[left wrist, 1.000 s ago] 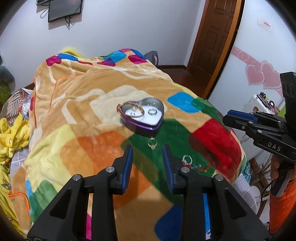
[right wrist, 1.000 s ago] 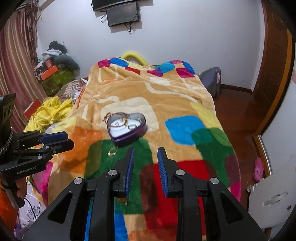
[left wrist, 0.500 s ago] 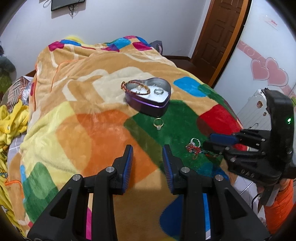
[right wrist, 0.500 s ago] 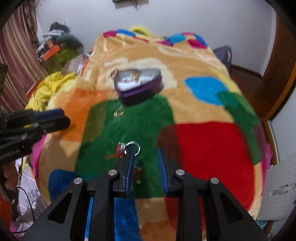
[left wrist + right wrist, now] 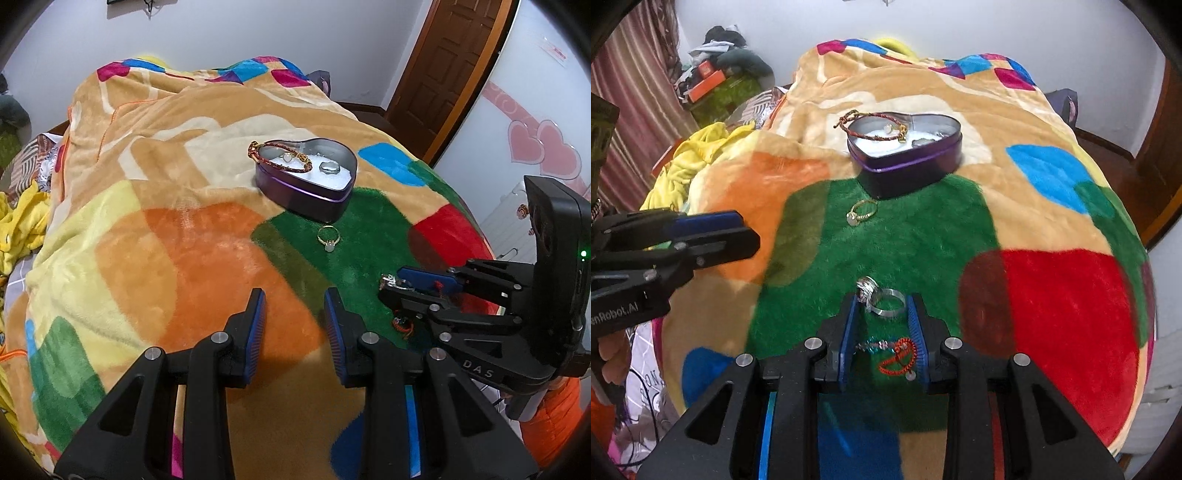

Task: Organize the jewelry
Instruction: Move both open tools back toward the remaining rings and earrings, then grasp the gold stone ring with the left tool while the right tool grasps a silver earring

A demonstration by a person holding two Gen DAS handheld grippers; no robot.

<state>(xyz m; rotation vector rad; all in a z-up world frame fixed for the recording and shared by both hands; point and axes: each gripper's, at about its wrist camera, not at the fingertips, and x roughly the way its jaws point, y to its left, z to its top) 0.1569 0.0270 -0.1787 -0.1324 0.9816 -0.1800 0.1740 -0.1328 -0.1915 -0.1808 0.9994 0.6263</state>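
A purple heart-shaped tin [image 5: 310, 195] [image 5: 908, 166] stands open on the bed, with a red braided bracelet [image 5: 280, 162] draped over its rim and a clear ring [image 5: 330, 168] inside. A gold ring [image 5: 328, 238] [image 5: 862, 213] lies on the green patch in front of it. My right gripper [image 5: 881, 302] [image 5: 388, 286] sits low over the blanket, jaws narrowly apart, with a silver ring [image 5: 886, 299] between its tips and a red cord piece [image 5: 899, 360] further back between the fingers. My left gripper [image 5: 293, 295] [image 5: 746, 232] hovers open over the orange patch, holding nothing.
A multicoloured fleece blanket [image 5: 166, 258] covers the bed. Yellow clothes [image 5: 690, 162] are heaped at its left side, with clutter [image 5: 720, 77] by the far wall. A brown door [image 5: 443, 62] is at the right, and a person's hand in an orange sleeve [image 5: 554, 417] holds the right gripper.
Both grippers have sunk toward the blanket. The right gripper came down over the silver ring and red cord, which now lie between its fingers.
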